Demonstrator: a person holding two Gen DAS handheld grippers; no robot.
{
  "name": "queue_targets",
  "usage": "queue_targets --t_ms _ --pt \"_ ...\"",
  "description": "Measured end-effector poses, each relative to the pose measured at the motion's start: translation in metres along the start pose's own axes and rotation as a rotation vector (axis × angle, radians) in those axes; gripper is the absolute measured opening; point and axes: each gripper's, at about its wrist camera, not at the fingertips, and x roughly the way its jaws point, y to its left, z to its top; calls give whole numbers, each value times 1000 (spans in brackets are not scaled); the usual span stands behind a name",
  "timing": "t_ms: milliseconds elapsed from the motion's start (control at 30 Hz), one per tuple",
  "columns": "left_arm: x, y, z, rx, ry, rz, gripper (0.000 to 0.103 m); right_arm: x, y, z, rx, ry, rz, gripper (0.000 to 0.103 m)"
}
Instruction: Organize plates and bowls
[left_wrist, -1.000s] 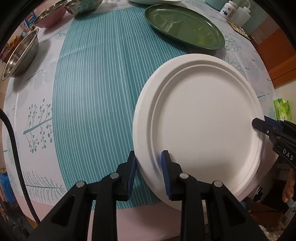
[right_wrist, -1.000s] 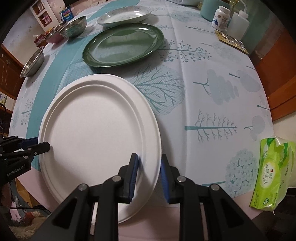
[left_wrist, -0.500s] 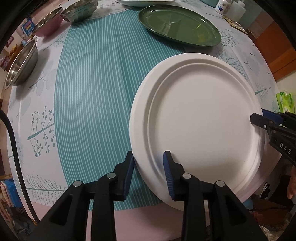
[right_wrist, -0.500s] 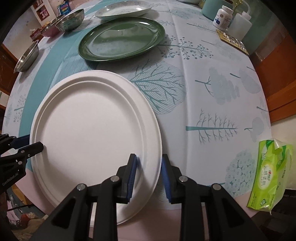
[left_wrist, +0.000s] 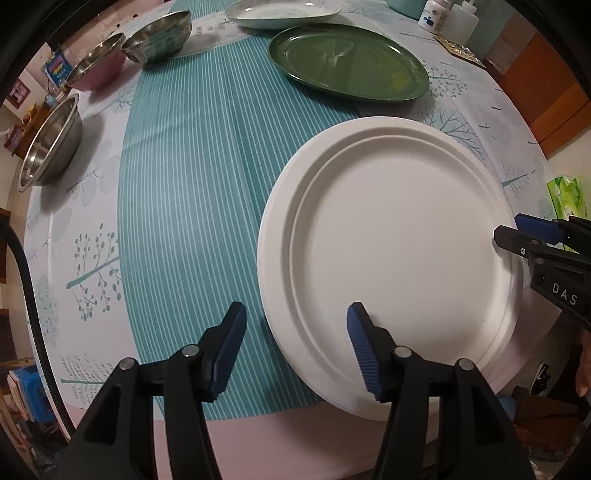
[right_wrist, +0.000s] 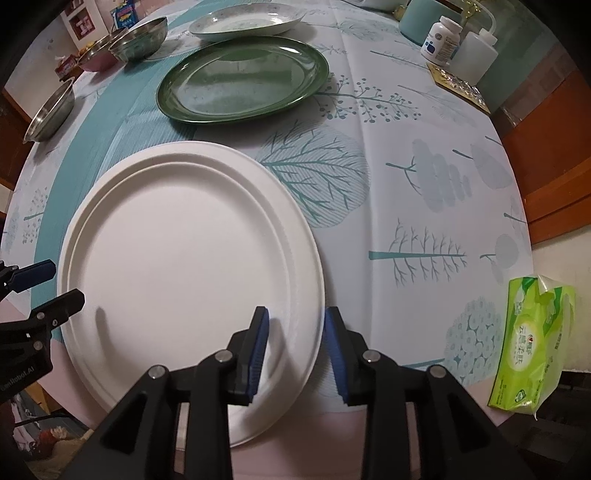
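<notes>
Jaws of the left gripper stand well apart, having just been opening, and the left rim of the white plate lies between its blue pads without either pad pressing on it. On the opposite side the right gripper straddles the plate's right rim; its jaws have also just been opening, and both pads stand clear of the rim with a gap on each side (a narrower gap than the left gripper's). The white plate rests flat at the near edge of the table, its near portion reaching past the edge of the patterned cloth. It lies partly on the teal striped band of the tablecloth and partly on the pale tree print. Beyond it, apart from it, sits a dark green plate, and farther back a pale patterned plate. Along the left side of the table stand metal bowls: one shallow steel bowl alone near the edge, then a pink-sided bowl touching or just beside another steel bowl. At the far right are a white pill bottle and a plain white bottle with a foil blister pack just in front of them, and a green tissue packet lies at the near right edge.
</notes>
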Motion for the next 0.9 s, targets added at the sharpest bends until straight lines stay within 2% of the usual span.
queue_targets --t_ms 67,200,400,467,700,900 --pt "-2 0 -1 1 -4 3 64 -2 0 -2 8 -3 8 37" --pt "-7 1 -2 5 -12 6 65 -5 -1 -3 18 -7 17 39" --pt "-15 2 -5 -3 -31 -2 72 -11 -6 -6 39 -19 29 39" --pt "-16 1 -5 -11 -33 -12 80 -14 -7 -8 45 -27 31 39" --pt "-32 3 -6 -54 -54 -72 80 -34 -10 -17 79 -89 59 39" --pt "-57 -1 -8 -64 -115 -85 80 -54 -10 -23 73 -148 81 39"
